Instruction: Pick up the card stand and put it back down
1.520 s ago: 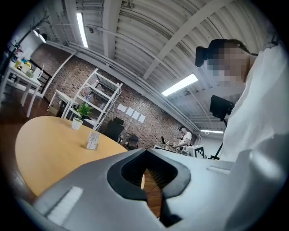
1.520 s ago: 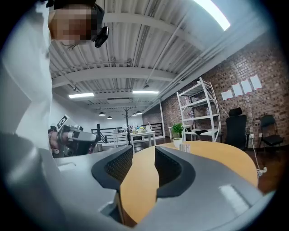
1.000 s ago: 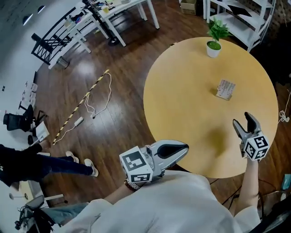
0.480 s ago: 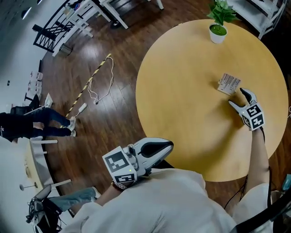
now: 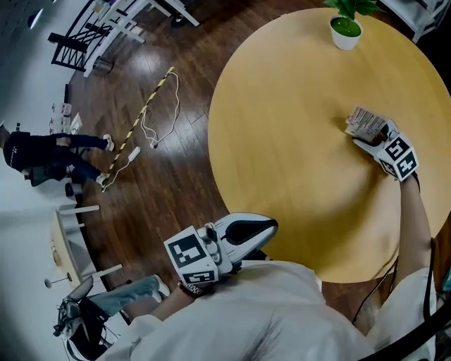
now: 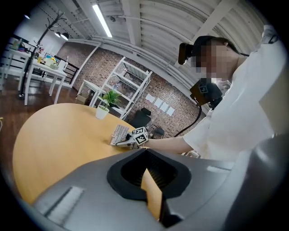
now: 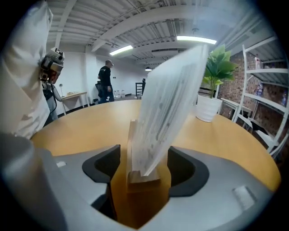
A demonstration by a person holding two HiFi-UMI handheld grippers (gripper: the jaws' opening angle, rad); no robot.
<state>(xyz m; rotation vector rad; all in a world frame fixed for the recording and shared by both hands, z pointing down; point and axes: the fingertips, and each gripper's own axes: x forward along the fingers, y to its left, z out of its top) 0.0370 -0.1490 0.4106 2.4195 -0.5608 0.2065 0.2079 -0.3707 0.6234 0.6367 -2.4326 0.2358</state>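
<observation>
R gripper (image 5: 372, 135) has come fwd & down to the card stand (image 5: 363, 118). Stand's wooden base sits btwn its jaws, which have just been closing but are wide yet, not pressing, lined up for the lift. L gripper (image 5: 271, 227) idles off the table (image 5: 296, 141), jaws together, empty.

Round wooden table (image 5: 296, 141) bears potted plant (image 5: 345, 29), card stand (image 5: 365, 123).

Table (image 5: 282, 176) was plain honey-yellow, card stand (image 5: 365, 121) on it pale wood with a white, grey-printed card, plant (image 5: 352, 5) at the table's far edge green in a white pot (image 5: 345, 34), floor (image 5: 176, 169) left of the table dark brown, strip (image 5: 144, 109) there yellow-and-black striped.
</observation>
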